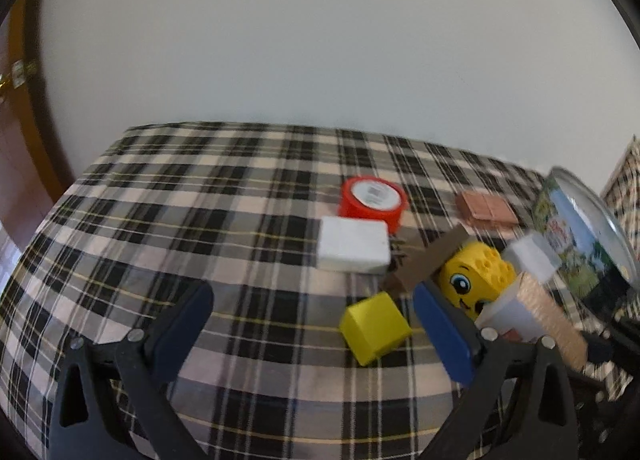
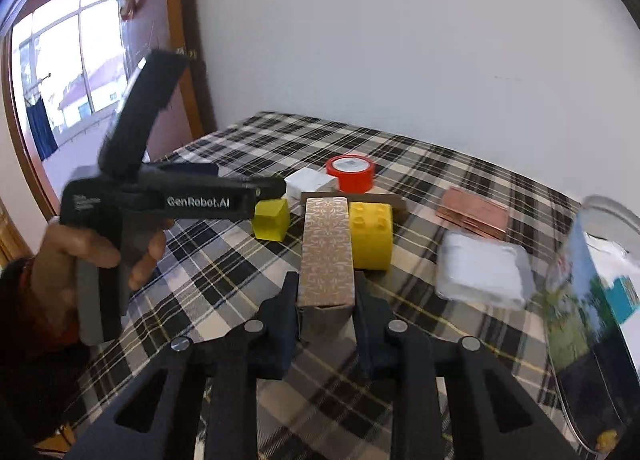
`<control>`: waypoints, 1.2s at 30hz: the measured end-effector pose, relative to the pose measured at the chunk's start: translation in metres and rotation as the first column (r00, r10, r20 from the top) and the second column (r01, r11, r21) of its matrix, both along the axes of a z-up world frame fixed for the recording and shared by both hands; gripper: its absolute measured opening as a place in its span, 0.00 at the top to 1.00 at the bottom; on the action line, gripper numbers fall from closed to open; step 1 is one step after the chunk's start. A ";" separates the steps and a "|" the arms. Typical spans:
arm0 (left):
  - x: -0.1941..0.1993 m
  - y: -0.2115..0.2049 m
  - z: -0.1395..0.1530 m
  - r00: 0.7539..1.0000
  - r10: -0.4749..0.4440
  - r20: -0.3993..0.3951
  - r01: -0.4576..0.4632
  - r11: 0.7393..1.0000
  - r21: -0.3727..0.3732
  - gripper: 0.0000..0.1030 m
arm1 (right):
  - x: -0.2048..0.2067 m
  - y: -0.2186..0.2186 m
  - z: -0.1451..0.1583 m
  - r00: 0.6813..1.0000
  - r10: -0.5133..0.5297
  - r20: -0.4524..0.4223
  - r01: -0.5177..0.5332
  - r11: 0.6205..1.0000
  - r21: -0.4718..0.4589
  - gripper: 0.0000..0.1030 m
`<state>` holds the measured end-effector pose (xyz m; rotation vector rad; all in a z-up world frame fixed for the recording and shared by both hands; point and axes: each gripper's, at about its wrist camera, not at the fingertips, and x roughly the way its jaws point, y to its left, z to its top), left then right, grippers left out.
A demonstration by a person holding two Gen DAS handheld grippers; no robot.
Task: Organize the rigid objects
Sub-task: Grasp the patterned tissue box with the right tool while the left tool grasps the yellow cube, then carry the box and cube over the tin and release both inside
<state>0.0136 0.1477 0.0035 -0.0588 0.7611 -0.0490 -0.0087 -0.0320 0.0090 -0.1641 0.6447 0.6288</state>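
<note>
- The right gripper has its jaws pinched on the near end of a long tan cardboard box with a pale leafy pattern. It sticks out forward, probably grabbed by the end so it can be carried lengthwise.
- The left gripper is spread wide and holding nothing, hanging over the black-and-white plaid tablecloth just beside a small yellow cube. My guess is that's its next pick.
- The other loose bits are bunched mid-table: a yellow studded toy brick with a cartoon face, a white rectangular block, a red round tape-like roll, a flat copper-pink tin and a white wrapped packet.
- A round printed metal tin sits at the right edge, so it looks like the drop-off container.
</note>
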 end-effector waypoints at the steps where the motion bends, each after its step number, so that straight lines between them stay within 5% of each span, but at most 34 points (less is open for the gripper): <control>1: 0.001 -0.003 -0.001 1.000 -0.010 -0.005 0.010 1.000 0.006 0.05 | -0.002 -0.003 0.000 1.000 -0.002 0.001 0.002 1.000 -0.001 0.73; 7: 0.008 -0.002 -0.012 0.996 -0.021 -0.088 0.019 1.000 -0.021 0.20 | 0.001 -0.001 -0.004 0.999 0.024 -0.046 -0.026 0.999 -0.026 0.73; 15: 0.009 -0.003 -0.020 0.990 0.002 -0.139 0.000 1.000 0.010 0.24 | 0.014 0.006 -0.013 0.994 0.017 -0.112 -0.022 0.999 -0.045 0.72; 20: 0.008 0.002 -0.019 0.992 0.020 -0.124 -0.019 1.000 0.010 0.66 | 0.025 0.016 -0.015 0.994 -0.004 -0.110 -0.003 0.998 -0.068 0.68; 23: 0.008 -0.005 -0.019 0.992 0.000 -0.124 0.004 1.000 0.030 0.77 | 0.030 0.024 -0.015 0.995 -0.013 -0.095 0.004 0.996 -0.086 0.61; 26: 0.009 -0.003 -0.019 0.992 -0.005 -0.122 0.006 1.000 0.007 0.77 | 0.039 0.032 -0.020 0.990 -0.027 -0.137 0.014 0.996 -0.091 0.62; 27: 0.010 -0.002 -0.019 0.993 -0.005 -0.122 0.005 1.000 -0.003 0.77 | 0.040 0.032 -0.021 0.989 -0.032 -0.142 0.019 0.996 -0.090 0.74; 28: 0.009 0.000 -0.019 0.993 -0.004 -0.120 0.003 1.000 -0.014 0.77 | 0.040 0.030 -0.021 0.989 -0.035 -0.143 0.023 0.996 -0.083 0.73; 36: 0.001 0.018 -0.007 0.999 0.050 -0.010 -0.051 0.987 -0.151 0.78 | 0.023 -0.006 0.010 0.998 -0.057 -0.015 0.059 0.991 0.119 0.74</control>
